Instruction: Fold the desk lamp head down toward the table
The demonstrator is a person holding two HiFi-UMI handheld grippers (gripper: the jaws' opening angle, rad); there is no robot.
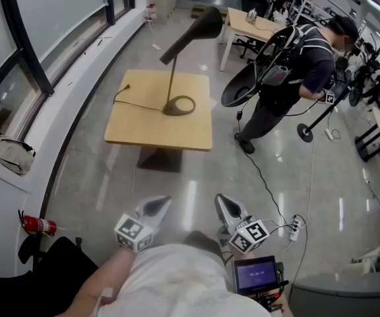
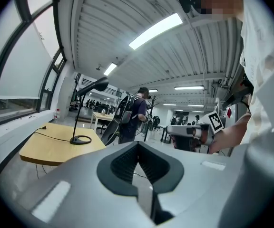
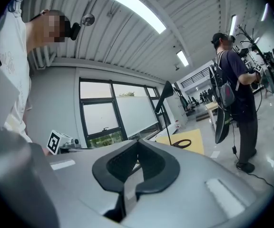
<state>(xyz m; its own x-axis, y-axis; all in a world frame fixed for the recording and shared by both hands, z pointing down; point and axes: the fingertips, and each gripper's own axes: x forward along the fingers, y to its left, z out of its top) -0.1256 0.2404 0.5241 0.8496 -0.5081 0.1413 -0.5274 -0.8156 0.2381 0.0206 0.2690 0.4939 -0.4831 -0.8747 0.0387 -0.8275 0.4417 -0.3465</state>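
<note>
A red fire extinguisher (image 1: pixel 38 225) lies by the wall at 9 o'clock of the left gripper (image 1: pixel 158 207), whose jaws are pressed together with nothing between them. At 12 o'clock, well apart from both grippers, the wooden bench (image 1: pixel 144 127) carries the desk lamp (image 1: pixel 179 104). It stands upright, its lamp head (image 1: pixel 200 26) raised and slanting toward 1 o'clock. The right gripper (image 1: pixel 226 207) is likewise closed and empty. A person (image 1: pixel 295 71) stands at 2 o'clock, near the bench.
</note>
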